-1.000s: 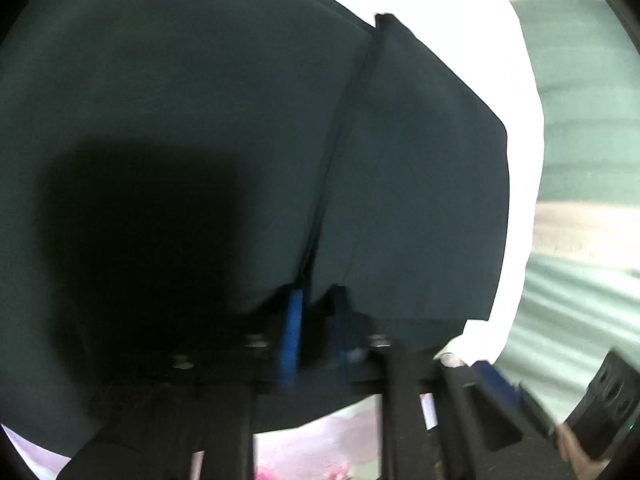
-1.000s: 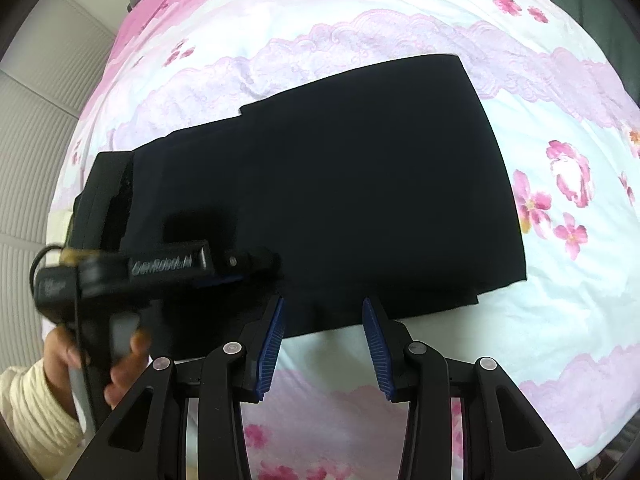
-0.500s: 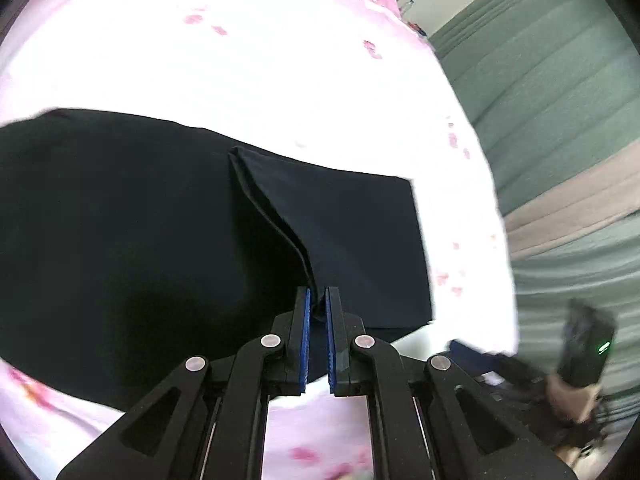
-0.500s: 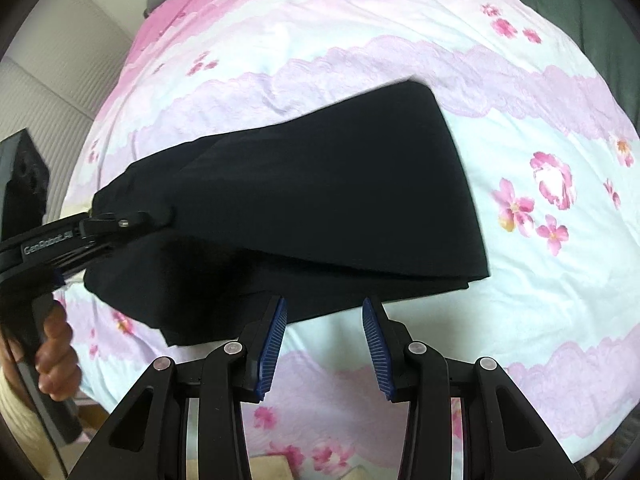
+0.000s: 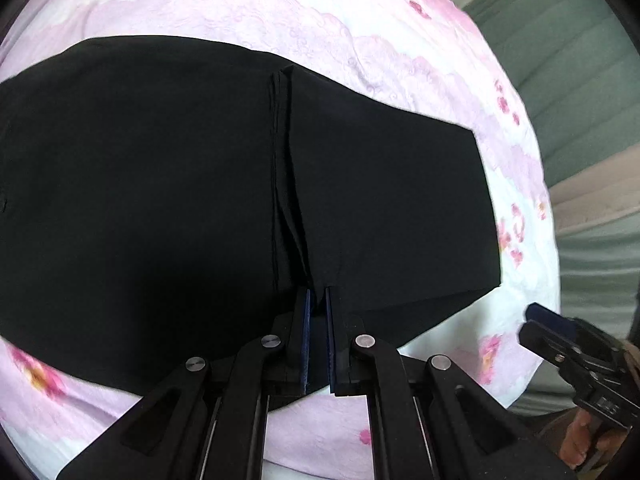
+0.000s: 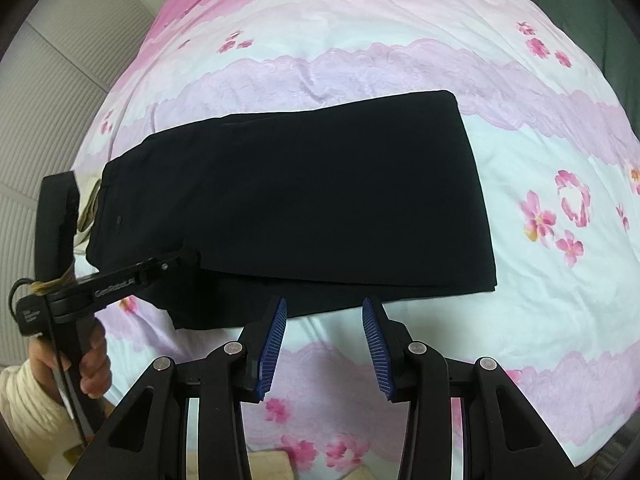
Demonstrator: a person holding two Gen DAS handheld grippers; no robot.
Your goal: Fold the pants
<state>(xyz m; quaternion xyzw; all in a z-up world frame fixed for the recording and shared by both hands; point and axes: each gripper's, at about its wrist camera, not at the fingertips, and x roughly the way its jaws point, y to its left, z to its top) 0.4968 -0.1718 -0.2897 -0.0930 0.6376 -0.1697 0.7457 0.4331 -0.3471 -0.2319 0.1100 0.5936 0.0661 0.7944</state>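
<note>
Black pants [image 6: 296,200] lie folded on a pink floral bedspread [image 6: 360,40]; they also fill the left wrist view [image 5: 160,200]. My left gripper [image 5: 317,300] is shut on the near edge of the pants' top layer, where a crease runs away from the fingers. It also shows in the right wrist view [image 6: 188,258] at the pants' left front corner. My right gripper [image 6: 324,312] is open and empty, just above the bedspread at the pants' near edge, and shows in the left wrist view [image 5: 548,320] at the far right.
A ribbed white wall panel [image 6: 48,100] stands at the left of the bed. Green curtains [image 5: 580,80] hang beyond the bed's right side. A hand in a cream sleeve [image 6: 24,392] holds the left gripper.
My left gripper lifted the pants' edge, carried it across and lowered it; the fabric now lies flat on the bed, folded. My right gripper stayed open near the front edge.
</note>
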